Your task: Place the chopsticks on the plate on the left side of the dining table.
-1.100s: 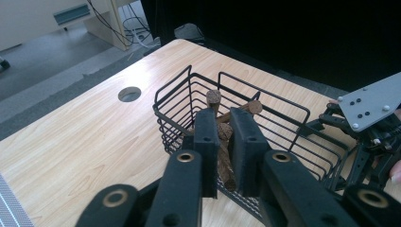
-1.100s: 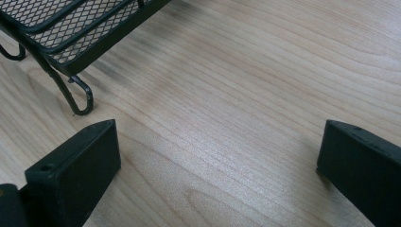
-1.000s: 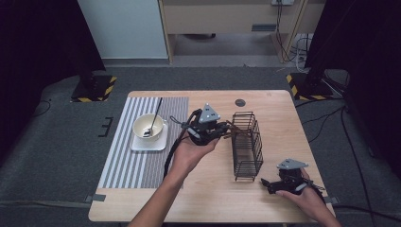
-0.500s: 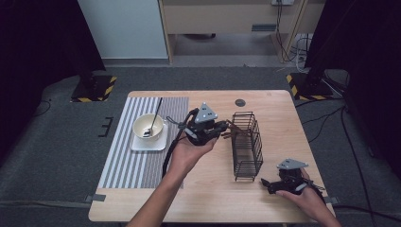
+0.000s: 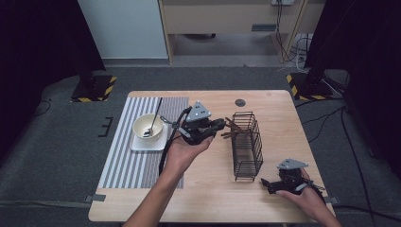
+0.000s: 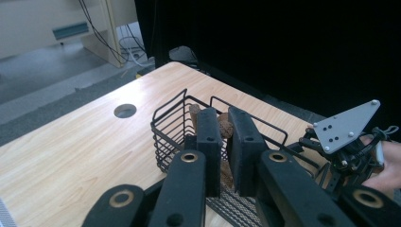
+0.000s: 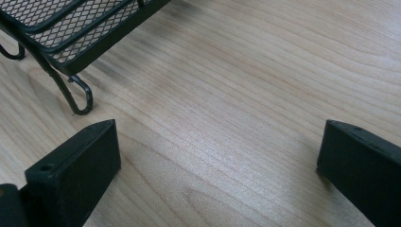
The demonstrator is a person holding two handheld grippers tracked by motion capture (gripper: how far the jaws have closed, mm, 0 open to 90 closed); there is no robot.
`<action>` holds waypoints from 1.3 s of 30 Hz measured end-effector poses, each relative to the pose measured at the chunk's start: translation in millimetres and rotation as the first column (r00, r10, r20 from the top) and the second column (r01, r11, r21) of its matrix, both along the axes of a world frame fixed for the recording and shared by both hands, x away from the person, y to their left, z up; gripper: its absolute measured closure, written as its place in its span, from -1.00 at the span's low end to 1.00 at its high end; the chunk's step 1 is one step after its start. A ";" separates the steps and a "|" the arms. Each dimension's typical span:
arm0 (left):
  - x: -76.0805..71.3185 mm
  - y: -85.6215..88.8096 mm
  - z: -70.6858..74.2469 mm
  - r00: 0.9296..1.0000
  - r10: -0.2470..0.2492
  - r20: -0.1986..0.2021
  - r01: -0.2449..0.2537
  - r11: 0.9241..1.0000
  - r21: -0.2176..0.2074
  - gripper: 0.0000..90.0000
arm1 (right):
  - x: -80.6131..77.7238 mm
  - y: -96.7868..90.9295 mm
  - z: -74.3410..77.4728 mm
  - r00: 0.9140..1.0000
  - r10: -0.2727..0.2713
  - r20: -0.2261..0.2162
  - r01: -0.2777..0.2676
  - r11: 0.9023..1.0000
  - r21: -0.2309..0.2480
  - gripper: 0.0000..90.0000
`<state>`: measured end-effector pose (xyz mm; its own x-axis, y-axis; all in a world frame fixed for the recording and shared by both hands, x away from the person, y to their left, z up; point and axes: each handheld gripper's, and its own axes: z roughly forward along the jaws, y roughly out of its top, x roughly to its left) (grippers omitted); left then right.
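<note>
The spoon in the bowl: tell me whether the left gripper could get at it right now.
Probably not yet: the left gripper is shut on brown sticks at the wire basket. The spoon itself lies uncovered nearby.

This looks like a lab or recording studio rather than a home. A lone wooden table (image 5: 213, 198) stands on grey carpet (image 5: 56, 156), hemmed by black curtains (image 5: 42, 42) on both sides. Stands with yellow-black hazard-striped bases (image 5: 94, 87) sit off the tabletop's far corners, and loose cables (image 5: 326, 118) trail across the floor.
</note>
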<state>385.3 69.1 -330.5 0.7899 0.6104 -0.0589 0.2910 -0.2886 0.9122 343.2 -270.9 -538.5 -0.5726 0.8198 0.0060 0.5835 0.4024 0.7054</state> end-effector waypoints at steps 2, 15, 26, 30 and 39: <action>-2.4 2.8 2.0 1.000 0.002 0.019 -0.002 1.000 -0.009 0.86 | 0.0 0.0 0.0 1.000 0.000 0.000 0.000 1.000 0.000 -1.00; -12.2 8.6 12.5 0.999 -0.006 0.041 0.008 0.998 -0.064 0.86 | -0.1 0.0 0.0 1.000 -0.001 -0.001 0.001 1.000 0.000 -1.00; -4.3 23.4 12.3 0.997 0.049 0.064 -0.040 0.991 -0.126 0.86 | -0.1 0.0 0.0 1.000 0.000 -0.001 0.000 1.000 0.001 -1.00; -0.2 28.2 11.4 0.995 0.066 0.069 -0.056 0.989 -0.139 0.86 | 0.0 0.0 0.0 1.000 0.000 0.000 0.000 1.000 0.000 -1.00; 11.0 35.8 4.6 0.997 0.066 0.045 -0.054 0.975 -0.215 0.86 | 0.0 0.0 0.0 1.000 0.000 0.000 0.000 1.000 0.000 -1.00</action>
<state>396.3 105.0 -325.9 0.7576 0.6346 -0.1529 0.2526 -0.0691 0.9651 343.1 -270.9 -538.5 -0.5725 0.8199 0.0061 0.5835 0.4023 0.7054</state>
